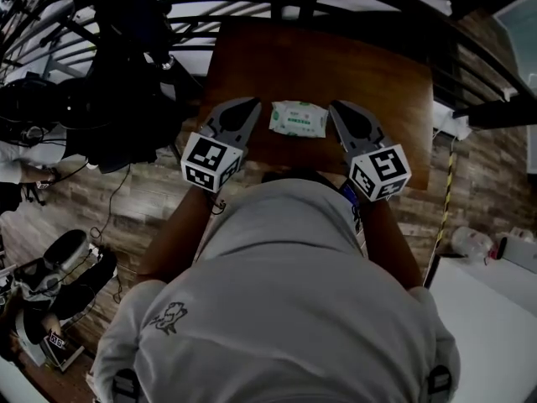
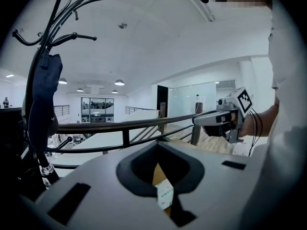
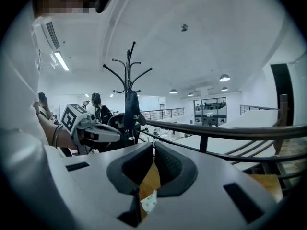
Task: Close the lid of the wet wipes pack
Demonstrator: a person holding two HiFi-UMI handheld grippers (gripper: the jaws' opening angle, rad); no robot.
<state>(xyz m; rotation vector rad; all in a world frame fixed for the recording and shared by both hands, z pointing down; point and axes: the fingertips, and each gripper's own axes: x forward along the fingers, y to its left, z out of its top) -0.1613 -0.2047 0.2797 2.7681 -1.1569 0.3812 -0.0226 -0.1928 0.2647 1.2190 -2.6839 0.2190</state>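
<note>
I am holding my left gripper [image 1: 250,103] with its fingers pressed together on nothing; the wet wipes pack [image 1: 298,118] is lying on the counter [image 1: 319,57] between both grippers, green print unreadable; my right gripper [image 1: 337,106] is likewise pinched closed, empty

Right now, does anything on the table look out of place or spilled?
Nothing stands out: the wipes pack lies flat on the wooden table, with nothing spilled or damaged that I can see.
</note>
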